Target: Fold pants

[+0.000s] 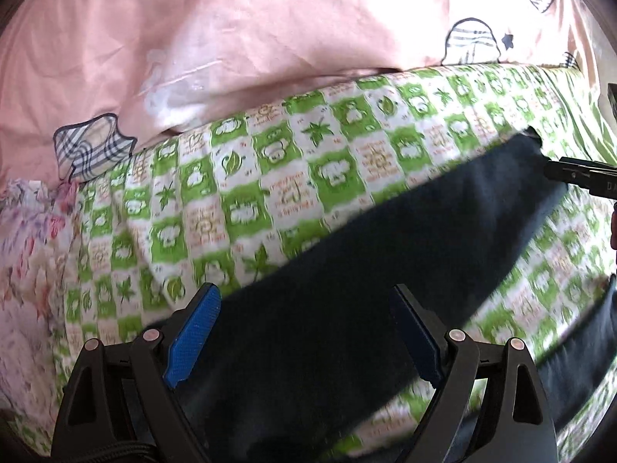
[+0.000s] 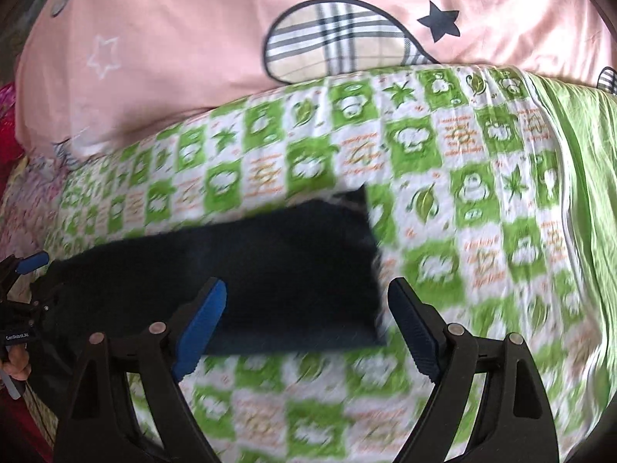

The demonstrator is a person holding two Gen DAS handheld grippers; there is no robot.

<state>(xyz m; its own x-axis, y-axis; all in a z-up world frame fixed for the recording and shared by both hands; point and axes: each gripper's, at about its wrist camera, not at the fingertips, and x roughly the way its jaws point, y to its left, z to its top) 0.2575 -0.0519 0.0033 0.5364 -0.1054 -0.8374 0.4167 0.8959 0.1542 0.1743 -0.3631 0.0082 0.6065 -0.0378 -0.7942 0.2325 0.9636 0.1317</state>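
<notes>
The pants lie flat on a green-and-white checked quilt — a long, dark, soft knit strip running from lower left up to the right, its squared end right. Behind bulges a pink pillow. Both the left gripper and right gripper are spread wide — nothing pinched.

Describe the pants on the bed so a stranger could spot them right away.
Find the green-and-white checked bedsheet below the pink quilt. The pants lie flat across its middle. They are the only plain dark navy fabric there; everything around them is patterned.
</notes>
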